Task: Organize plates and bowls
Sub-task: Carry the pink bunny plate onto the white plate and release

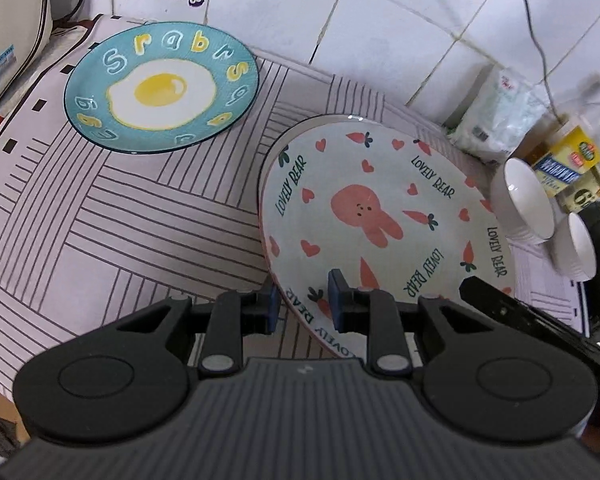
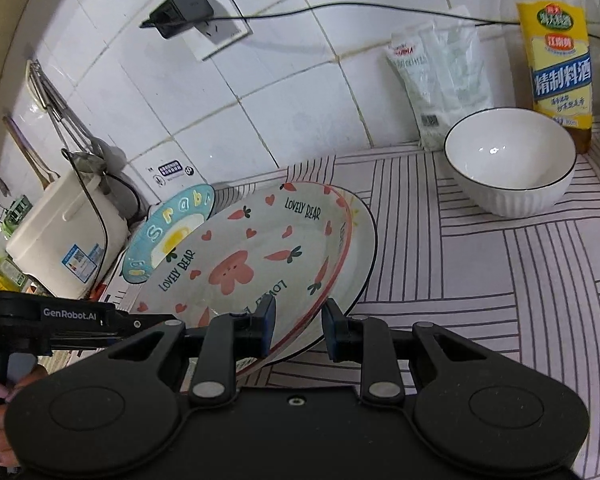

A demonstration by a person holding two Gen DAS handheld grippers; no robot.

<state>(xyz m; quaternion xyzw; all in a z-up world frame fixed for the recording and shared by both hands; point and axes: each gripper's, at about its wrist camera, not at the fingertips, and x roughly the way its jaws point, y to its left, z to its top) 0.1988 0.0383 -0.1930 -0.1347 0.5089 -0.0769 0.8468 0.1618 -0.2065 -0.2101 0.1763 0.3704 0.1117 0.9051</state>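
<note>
1. Left wrist view. While the left gripper is clamped on the near rim of the rabbit plate, one blue pad above the rim and one below, the plate appears tilted, with its far edge toward the wall side of the bench.
   - Risk: the hold is at the extreme rim only. A glazed rim can slide between the pads if the wrist rolls, and the plate can drop onto the striped mat.
   - Risk: the two white bowls stand just beside the plate's right edge. A sideways swing can strike them and push them toward the bottles at the bench's right end.
   - The egg plate lies well apart, toward the far left corner of the bench.

2. Right wrist view. The right gripper straddles the near rims of the rabbit plate and of a black-rimmed plate beneath it. Whether its pads press on the rims cannot be told; the right pad appears clear of them.
   - Risk: both grippers work the same plate edge. Unequal lifting can twist the plate in the pads or let the lower plate slip out.
   - Risk: the egg plate's edge is hidden behind the rabbit plate. Lowering without alignment can chip the rims.
   - The large white bowl sits toward the far right corner, clear of the plates.
</note>
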